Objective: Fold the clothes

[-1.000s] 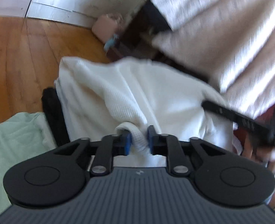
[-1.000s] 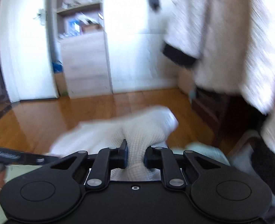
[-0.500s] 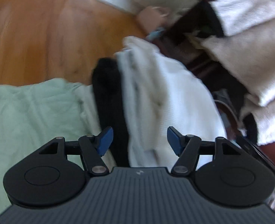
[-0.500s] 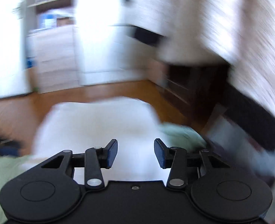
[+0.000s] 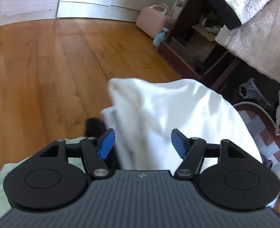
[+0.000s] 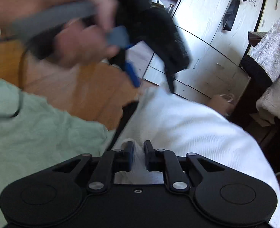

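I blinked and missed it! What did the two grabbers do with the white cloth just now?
The left gripper let go of the white cloth and now stands open over it. The right gripper let go too, dropped lower, and its jaws have just closed on a fold of the cloth again. The green cloth stayed put.

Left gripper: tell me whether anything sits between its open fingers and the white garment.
Nothing visible does. The left gripper hangs open just above the white garment, whose folds lie directly ahead between its blue fingertips. The right gripper has just closed on the garment's near edge.
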`<state>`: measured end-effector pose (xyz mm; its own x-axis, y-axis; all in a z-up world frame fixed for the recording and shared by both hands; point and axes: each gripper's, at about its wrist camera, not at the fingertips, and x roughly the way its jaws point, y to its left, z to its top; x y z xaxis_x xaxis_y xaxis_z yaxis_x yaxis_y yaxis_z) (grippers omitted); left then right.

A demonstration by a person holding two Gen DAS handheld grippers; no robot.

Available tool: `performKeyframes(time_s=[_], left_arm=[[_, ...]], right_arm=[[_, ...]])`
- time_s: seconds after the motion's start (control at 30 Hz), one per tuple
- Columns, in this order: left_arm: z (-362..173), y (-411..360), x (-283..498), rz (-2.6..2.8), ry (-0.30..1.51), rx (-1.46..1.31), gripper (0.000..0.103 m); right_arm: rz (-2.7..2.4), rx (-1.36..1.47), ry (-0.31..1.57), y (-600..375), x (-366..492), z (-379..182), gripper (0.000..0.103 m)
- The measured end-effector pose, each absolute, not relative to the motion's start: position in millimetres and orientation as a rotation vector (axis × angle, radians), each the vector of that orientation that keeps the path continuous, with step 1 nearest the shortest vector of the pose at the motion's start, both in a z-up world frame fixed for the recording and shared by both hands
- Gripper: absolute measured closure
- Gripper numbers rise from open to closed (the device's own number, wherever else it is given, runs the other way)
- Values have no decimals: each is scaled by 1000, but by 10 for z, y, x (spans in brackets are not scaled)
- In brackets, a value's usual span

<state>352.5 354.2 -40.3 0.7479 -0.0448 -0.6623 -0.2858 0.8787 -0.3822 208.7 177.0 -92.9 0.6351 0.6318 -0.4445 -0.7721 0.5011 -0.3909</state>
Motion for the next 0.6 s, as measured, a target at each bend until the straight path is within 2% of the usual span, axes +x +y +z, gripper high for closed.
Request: performKeyframes(time_s=[0.07,0.17,0.23,0.27,0.37,0.47,0.5,0.6], left_arm=[[-477,3478,3557,168,729,-427,50],[-709,3381,3529,237,765,-333,44],[-801,3379,3470,275,753,-349,35],[-814,3365,3446,301,738,-326,27],[-754,3327,3380,332,725,-265,24],[-567,3234,3132,370,720,-204,25],[-489,3169,2997,374,714,-163,24],[-301,3020,2610,403,714,-108,21]], right_arm=[[927,-573,266,1625,2007,-904,94],[973,-638,297,1446,1889,-971,95],[980,-633,340,1379,1969,-993,95],[996,-606,374,1370,2021,-966,95],[1005,-572,446,1306,2037,-865,94],[1003,-591,468,1258,1856,-1009,85],[1011,-562,491,1197,1762,-1001,78],[1114,-386,748,1080,1712,-947,79]])
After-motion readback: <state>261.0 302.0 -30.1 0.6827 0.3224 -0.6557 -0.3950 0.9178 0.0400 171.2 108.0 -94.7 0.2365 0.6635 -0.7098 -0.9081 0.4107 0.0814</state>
